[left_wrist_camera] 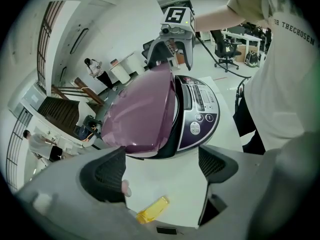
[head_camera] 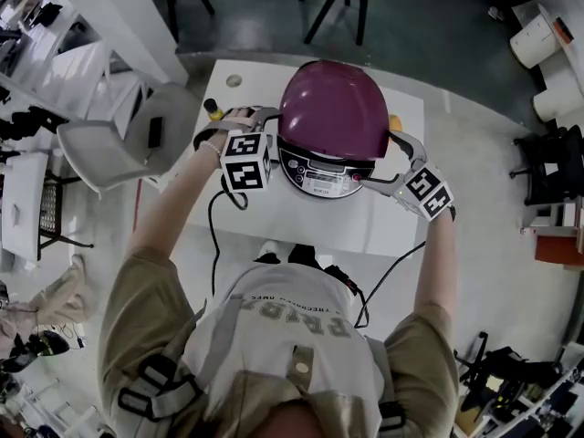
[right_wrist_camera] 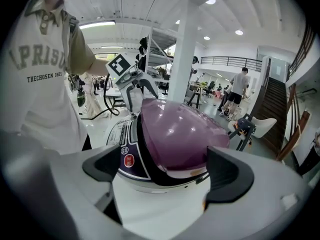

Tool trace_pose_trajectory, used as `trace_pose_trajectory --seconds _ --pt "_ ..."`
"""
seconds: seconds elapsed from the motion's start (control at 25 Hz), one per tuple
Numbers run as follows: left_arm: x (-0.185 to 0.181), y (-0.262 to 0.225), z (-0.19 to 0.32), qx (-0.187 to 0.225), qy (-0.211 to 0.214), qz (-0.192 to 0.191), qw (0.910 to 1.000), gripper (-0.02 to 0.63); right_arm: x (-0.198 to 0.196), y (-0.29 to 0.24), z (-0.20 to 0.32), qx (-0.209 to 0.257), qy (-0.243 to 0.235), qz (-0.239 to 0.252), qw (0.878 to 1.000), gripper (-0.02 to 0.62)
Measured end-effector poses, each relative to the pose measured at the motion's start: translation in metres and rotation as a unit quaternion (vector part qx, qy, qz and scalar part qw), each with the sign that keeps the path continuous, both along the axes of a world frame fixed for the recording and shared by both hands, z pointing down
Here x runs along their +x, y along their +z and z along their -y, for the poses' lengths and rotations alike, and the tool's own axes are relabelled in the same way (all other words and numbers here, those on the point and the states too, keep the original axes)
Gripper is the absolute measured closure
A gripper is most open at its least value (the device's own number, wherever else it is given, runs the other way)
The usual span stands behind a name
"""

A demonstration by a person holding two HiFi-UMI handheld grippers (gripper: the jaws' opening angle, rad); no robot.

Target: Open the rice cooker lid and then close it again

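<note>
table point(head_camera: 383, 231): carrying the cooker.
rice cooker point(head_camera: 319, 179): sitting between both grippers, panel facing near.
lid point(head_camera: 333, 108): lying down, hiding the body's far side.
left gripper point(left_wrist_camera: 162, 166): hovering just left, jaws gaping wide, empty.
right gripper point(right_wrist_camera: 162, 171): hovering just right, jaws gaping wide, empty.
yellow item point(left_wrist_camera: 152, 210): lying by the left jaws, partly cut off, unidentifiable.

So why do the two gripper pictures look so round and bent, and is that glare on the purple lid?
Both gripper views: wide-angle lenses bow straight lines and leave dark corners. Right gripper view: yes, ceiling lights show as small bright spots on the lid. Head view: even light, soft shadows, less bending.
</note>
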State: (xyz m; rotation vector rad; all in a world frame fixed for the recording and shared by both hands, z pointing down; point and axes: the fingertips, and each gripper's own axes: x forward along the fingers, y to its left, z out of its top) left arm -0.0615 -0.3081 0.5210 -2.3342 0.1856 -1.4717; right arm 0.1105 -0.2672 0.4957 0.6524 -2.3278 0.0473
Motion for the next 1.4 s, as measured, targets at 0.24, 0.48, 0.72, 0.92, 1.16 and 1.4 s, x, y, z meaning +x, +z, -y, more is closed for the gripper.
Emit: trace_pose_trajectory --seconds 0.24,0.48,0.72,0.92,1.16,1.4 --pt "-0.001 0.009 -0.005 -0.010 0.001 0.007 0.9999 0.138 -0.001 0.008 -0.004 -0.011 -0.007 -0.004 1.000 0.087" --pt "-0.002 0.015 -0.007 -0.013 0.004 0.018 0.9997 0.133 0.000 0.013 -0.008 -0.025 -0.013 -0.010 1.000 0.087" --pt "-0.005 0.025 -0.010 -0.023 0.006 0.029 0.9993 0.133 0.000 0.022 -0.011 -0.039 -0.021 -0.021 0.999 0.087" --pt "-0.007 0.030 -0.012 -0.029 0.011 0.036 0.9989 0.132 -0.001 0.027 -0.014 -0.049 -0.027 -0.027 0.998 0.087" --pt "-0.007 0.036 -0.013 -0.035 0.017 0.052 0.9979 0.129 0.001 0.031 -0.015 -0.060 -0.034 -0.033 0.997 0.087" --pt "-0.009 0.038 -0.015 -0.046 0.026 0.068 0.9963 0.110 0.001 0.031 -0.015 -0.076 -0.036 -0.026 0.996 0.087"
